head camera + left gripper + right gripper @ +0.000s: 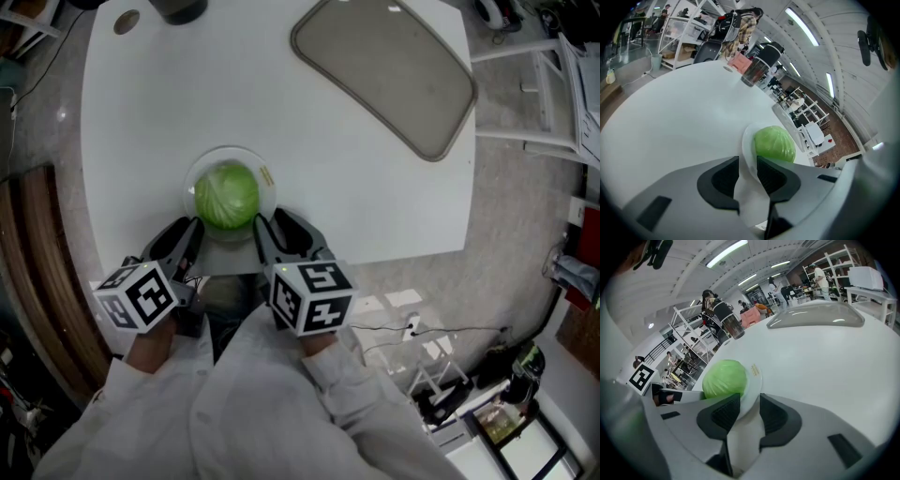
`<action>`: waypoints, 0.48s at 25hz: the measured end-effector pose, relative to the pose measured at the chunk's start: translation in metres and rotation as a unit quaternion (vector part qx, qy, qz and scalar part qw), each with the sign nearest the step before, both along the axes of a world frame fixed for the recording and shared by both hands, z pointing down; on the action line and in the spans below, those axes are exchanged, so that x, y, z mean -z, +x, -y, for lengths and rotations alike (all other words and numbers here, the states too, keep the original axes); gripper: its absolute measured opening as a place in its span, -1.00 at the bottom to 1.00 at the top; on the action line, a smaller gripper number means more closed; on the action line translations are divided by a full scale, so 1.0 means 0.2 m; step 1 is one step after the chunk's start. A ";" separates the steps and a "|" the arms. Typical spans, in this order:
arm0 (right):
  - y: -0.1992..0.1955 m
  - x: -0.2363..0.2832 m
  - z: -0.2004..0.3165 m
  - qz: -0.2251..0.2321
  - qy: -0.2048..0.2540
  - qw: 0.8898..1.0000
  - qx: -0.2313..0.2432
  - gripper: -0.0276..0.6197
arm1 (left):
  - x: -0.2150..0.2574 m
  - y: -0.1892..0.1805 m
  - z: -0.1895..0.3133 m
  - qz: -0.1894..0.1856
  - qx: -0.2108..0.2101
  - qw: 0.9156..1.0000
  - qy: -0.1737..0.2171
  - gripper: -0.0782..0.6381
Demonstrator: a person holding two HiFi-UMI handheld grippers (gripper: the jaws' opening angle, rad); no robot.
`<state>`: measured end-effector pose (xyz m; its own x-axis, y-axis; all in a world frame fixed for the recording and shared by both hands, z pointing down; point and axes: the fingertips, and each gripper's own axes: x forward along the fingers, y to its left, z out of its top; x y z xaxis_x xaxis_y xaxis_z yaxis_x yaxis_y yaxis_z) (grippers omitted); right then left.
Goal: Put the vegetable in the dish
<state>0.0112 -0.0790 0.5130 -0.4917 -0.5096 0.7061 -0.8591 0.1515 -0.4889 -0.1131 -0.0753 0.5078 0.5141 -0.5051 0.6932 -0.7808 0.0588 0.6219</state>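
A round green cabbage lies in a white dish near the front edge of the white table. My left gripper is at the dish's near left side and my right gripper at its near right side. In the left gripper view the dish rim passes between the jaws of the left gripper, which are closed on it, with the cabbage just beyond. In the right gripper view the right gripper likewise pinches the dish rim beside the cabbage.
A grey tray lies upside-down-looking at the table's far right. A dark cup and a small round disc stand at the far edge. The table's front edge runs right behind the grippers. Racks and chairs surround the table.
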 end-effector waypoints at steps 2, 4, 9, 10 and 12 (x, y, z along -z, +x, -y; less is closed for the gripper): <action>0.00 0.00 0.00 0.001 -0.001 1.000 0.002 -0.55 | 0.00 0.01 -0.01 -0.007 -0.004 1.000 -0.009 -0.50; 0.00 0.00 0.00 0.003 -0.003 1.000 0.004 -0.55 | -0.01 0.02 -0.01 -0.011 -0.007 1.000 -0.016 -0.49; 0.00 0.00 0.00 0.004 -0.006 1.000 0.007 -0.55 | 0.00 0.03 -0.01 -0.008 -0.004 1.000 -0.016 -0.50; 0.00 0.00 0.00 0.004 -0.006 1.000 0.008 -0.55 | 0.00 0.03 -0.01 -0.008 -0.001 1.000 -0.016 -0.50; 0.00 0.00 0.00 0.004 -0.007 1.000 0.009 -0.55 | 0.00 0.02 0.00 -0.007 0.005 1.000 -0.016 -0.50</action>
<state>0.0104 -0.0789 0.5121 -0.5063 -0.4910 0.7089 -0.8523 0.1598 -0.4981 -0.1085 -0.0743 0.5085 0.5188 -0.4877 0.7022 -0.7713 0.0872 0.6305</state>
